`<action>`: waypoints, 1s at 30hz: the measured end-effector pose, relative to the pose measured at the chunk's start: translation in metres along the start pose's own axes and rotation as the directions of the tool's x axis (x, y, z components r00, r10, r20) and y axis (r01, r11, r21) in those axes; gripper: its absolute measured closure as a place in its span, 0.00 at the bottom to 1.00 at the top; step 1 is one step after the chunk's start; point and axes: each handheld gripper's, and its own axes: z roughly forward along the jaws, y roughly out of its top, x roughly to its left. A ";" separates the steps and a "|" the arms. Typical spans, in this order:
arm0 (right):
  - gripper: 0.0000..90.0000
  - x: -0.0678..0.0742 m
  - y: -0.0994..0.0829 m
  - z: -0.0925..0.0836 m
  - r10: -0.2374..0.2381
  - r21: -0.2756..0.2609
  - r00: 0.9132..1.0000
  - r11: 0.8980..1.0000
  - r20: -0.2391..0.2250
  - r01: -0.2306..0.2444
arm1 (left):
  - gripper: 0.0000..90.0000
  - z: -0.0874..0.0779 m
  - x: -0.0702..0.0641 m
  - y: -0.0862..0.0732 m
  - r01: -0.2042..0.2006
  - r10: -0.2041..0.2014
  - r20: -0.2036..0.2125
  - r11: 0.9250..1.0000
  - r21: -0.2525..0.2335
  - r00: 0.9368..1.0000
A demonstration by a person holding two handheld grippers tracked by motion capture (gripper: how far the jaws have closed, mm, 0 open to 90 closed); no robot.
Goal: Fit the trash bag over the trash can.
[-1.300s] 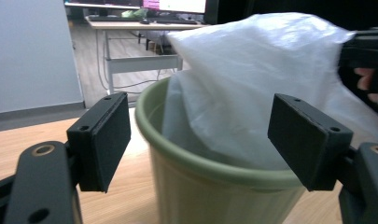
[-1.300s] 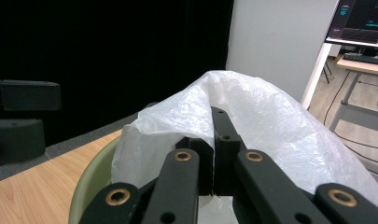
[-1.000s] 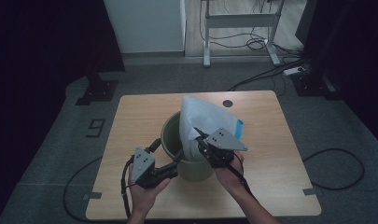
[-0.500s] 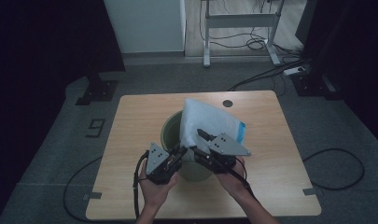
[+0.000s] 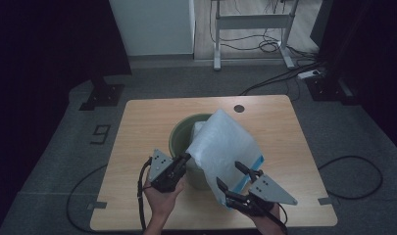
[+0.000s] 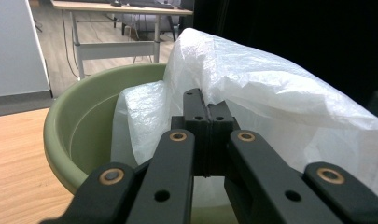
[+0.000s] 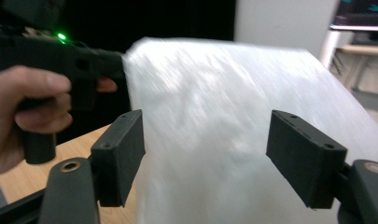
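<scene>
Two tools work at one white plastic bag [image 5: 225,147] draped over the right part of a green bucket [image 5: 179,134] near the middle of the wooden surface [image 5: 137,127].

Left tool [image 5: 185,159]: jaws together, no gap visible between the pads in the left gripper view. The pads sit at the bag's near-left edge, at the bucket rim; the film bunches right at the tips [image 6: 206,112], so it appears pinched there, though the film between the pads is hidden. The left hand [image 5: 161,196] holds this tool at the near side of the bucket.

Right tool [image 5: 231,175]: jaws well apart, having just been opening. In the right gripper view the bag [image 7: 233,130] lies beyond and between the pads, touching neither.

Bag: stands tented, peak at the far side above the bucket mouth, sloping down to the near right. Long axis runs far-left to near-right. A blue strip [image 5: 250,171] shows along its near-right edge.
</scene>
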 end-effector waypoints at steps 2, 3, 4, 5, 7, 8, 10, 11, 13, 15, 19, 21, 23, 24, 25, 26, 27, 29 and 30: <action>0.27 0.000 -0.014 -0.007 0.042 -0.007 0.999 0.999 0.029 -0.041 | 1.00 0.000 0.000 0.000 0.001 -0.001 0.000 1.000 0.001 1.000; 0.27 0.000 -0.014 -0.007 0.042 -0.007 0.999 0.999 0.029 -0.041 | 1.00 0.001 -0.001 0.000 0.001 -0.001 0.001 1.000 0.002 1.000; 0.25 0.001 -0.019 -0.009 0.054 -0.007 0.998 0.999 0.041 -0.053 | 1.00 0.001 -0.001 0.000 0.000 0.000 0.001 1.000 0.004 1.000; 0.22 0.005 -0.032 -0.011 0.063 -0.006 0.996 0.998 0.070 -0.063 | 1.00 0.003 -0.002 0.000 -0.002 0.002 0.002 1.000 0.007 1.000; 0.20 0.009 -0.040 -0.009 0.070 -0.005 0.994 0.998 0.089 -0.070 | 1.00 0.004 -0.003 0.001 -0.003 0.003 0.001 1.000 0.008 1.000; 0.20 0.009 -0.040 -0.009 0.070 -0.005 0.994 0.998 0.089 -0.070 | 0.99 0.004 -0.003 0.001 -0.003 0.003 0.001 1.000 0.008 1.000; 0.19 0.013 -0.043 -0.006 0.075 -0.005 0.992 0.997 0.101 -0.075 | 0.99 0.004 -0.003 0.001 -0.003 0.003 0.000 1.000 0.009 1.000; 0.18 0.017 -0.045 -0.002 0.074 0.002 0.992 0.997 0.107 -0.074 | 0.99 0.004 -0.002 0.000 -0.002 0.002 -0.001 1.000 0.012 1.000; 0.16 0.022 -0.047 0.002 0.063 0.007 0.991 0.998 0.117 -0.065 | 0.99 0.005 0.000 0.000 0.004 -0.004 -0.001 1.000 0.015 1.000; 0.16 0.025 -0.049 0.005 0.051 0.013 0.991 0.998 0.124 -0.053 | 0.99 0.005 0.000 -0.001 0.008 -0.008 0.001 1.000 0.015 1.000; 0.14 0.035 -0.054 0.015 0.031 0.033 0.986 0.999 0.164 -0.037 | 0.99 0.005 0.001 -0.001 0.014 -0.014 0.004 1.000 0.018 1.000; 0.14 0.039 -0.059 0.023 0.027 0.052 0.981 0.998 0.191 -0.038 | 0.99 0.006 0.000 -0.001 0.014 -0.014 0.005 1.000 0.018 1.000; 0.16 0.041 -0.062 0.027 0.013 0.063 0.975 0.998 0.223 -0.028 | 0.99 0.006 0.000 -0.001 0.013 -0.013 0.007 1.000 0.018 1.000; 0.18 0.041 -0.063 0.029 0.009 0.065 0.970 0.998 0.241 -0.025 | 0.99 0.005 0.000 -0.001 0.012 -0.013 0.011 1.000 0.019 1.000; 0.21 0.041 -0.064 0.030 0.008 0.068 0.967 0.997 0.254 -0.026 | 0.99 0.005 0.000 -0.001 0.012 -0.012 0.013 1.000 0.020 1.000; 0.24 0.040 -0.064 0.031 0.009 0.071 0.964 0.997 0.267 -0.029 | 0.99 0.005 0.000 -0.001 0.012 -0.012 0.013 1.000 0.020 1.000; 0.27 0.039 -0.065 0.032 0.011 0.072 0.961 0.997 0.277 -0.032 | 0.99 0.005 0.000 -0.001 0.011 -0.011 0.016 1.000 0.020 1.000; 0.38 0.036 -0.066 0.033 0.015 0.072 0.958 0.997 0.288 -0.038 | 0.99 0.004 0.000 -0.001 0.010 -0.011 0.020 1.000 0.022 1.000; 0.44 0.034 -0.067 0.033 0.019 0.072 0.958 0.997 0.285 -0.041 | 0.99 0.004 0.000 -0.002 0.009 -0.010 0.022 1.000 0.023 1.000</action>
